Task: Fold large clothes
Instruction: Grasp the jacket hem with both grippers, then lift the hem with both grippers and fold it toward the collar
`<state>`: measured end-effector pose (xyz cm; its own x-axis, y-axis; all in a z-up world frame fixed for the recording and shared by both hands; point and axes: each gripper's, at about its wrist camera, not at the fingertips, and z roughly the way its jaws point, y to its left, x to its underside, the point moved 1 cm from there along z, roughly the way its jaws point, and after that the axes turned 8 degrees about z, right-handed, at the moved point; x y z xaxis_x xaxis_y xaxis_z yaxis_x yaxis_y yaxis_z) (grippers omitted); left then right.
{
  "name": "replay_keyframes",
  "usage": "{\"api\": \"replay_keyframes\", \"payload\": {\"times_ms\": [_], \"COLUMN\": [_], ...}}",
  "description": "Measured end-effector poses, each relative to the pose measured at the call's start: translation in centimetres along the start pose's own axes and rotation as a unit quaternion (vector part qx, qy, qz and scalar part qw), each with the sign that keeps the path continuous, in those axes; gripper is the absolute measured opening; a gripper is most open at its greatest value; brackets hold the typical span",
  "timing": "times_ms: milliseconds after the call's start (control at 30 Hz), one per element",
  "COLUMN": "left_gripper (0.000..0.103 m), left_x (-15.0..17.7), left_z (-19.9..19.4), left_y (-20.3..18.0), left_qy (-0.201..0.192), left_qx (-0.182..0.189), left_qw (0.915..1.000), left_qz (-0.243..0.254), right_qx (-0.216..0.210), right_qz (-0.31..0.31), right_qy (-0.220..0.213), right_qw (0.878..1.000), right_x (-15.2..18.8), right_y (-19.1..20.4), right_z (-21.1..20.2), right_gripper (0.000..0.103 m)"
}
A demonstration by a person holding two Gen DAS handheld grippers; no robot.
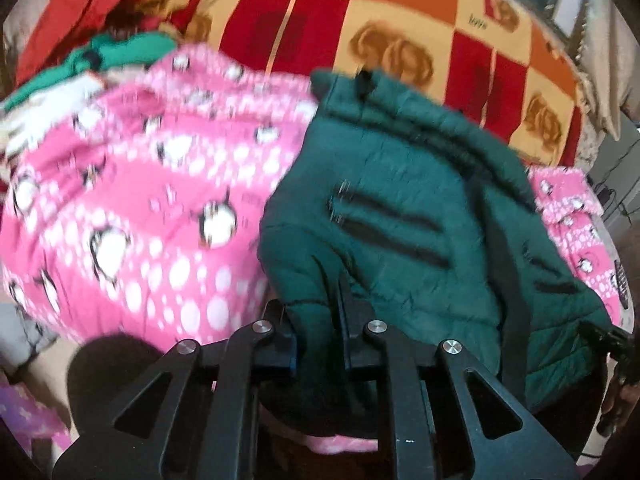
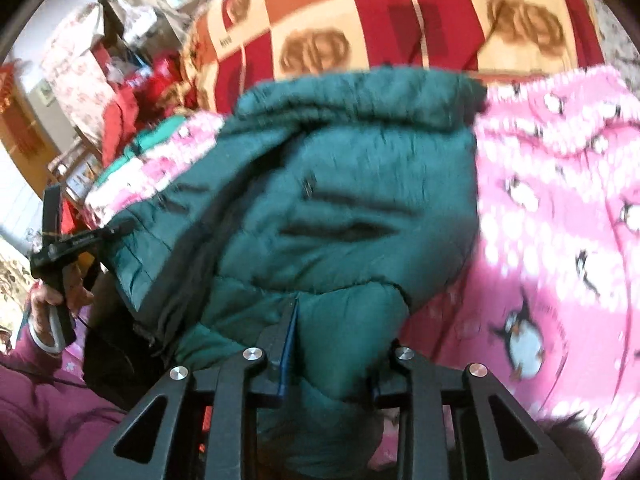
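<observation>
A dark green puffer jacket [image 1: 408,208] lies bunched on a pink penguin-print blanket [image 1: 132,200]; both views are motion-blurred. My left gripper [image 1: 320,320] is shut on a fold of the jacket's near edge, cloth pinched between its fingers. In the right wrist view the jacket [image 2: 340,200] fills the middle. My right gripper [image 2: 332,344] is shut on another thick fold of it, which bulges over the fingers and hides the tips. The left gripper [image 2: 116,230] shows at the left of that view, gripping the jacket's edge.
A red, orange and cream checked bedspread [image 1: 400,28] lies behind. Red clothing [image 1: 80,4] and a bright green garment [image 1: 120,52] are piled at the far left. The pink blanket [image 2: 560,220] spreads right. Furniture and a wall [image 2: 28,120] stand left.
</observation>
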<state>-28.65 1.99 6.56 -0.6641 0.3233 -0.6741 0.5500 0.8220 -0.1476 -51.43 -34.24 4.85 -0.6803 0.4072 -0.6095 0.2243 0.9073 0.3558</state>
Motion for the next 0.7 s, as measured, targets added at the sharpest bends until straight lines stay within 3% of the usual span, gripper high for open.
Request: {"api": "replay_keyframes", "payload": {"times_ms": [133,333,700], "left_gripper": [0.014,0.014,0.014], "left_x": [-2.6,-7.0,-15.8], "left_z": [-1.8,-2.1,1.1], "left_y": [-0.4,-1.1,-2.1], "left_qy": [-0.048,-0.088,-0.126], "left_qx": [0.001,-0.009,-0.024], "left_qw": [0.9989,0.9961,0.9917], "left_qz": [0.001,0.006,-0.011], "right_qx": [-0.015,-0.009,0.022], "right_qz": [0.011,0.021,0.045], "right_qy": [-0.048,-0.101,-0.16], "right_qw": [0.999,0.995,0.986], "right_x": [-2.5,-6.4,-16.0], "right_y": [-0.1,0.0,-2.2], "right_z": [-1.6,-2.0,0.2], "right_gripper": [0.026,0.026,0.026]}}
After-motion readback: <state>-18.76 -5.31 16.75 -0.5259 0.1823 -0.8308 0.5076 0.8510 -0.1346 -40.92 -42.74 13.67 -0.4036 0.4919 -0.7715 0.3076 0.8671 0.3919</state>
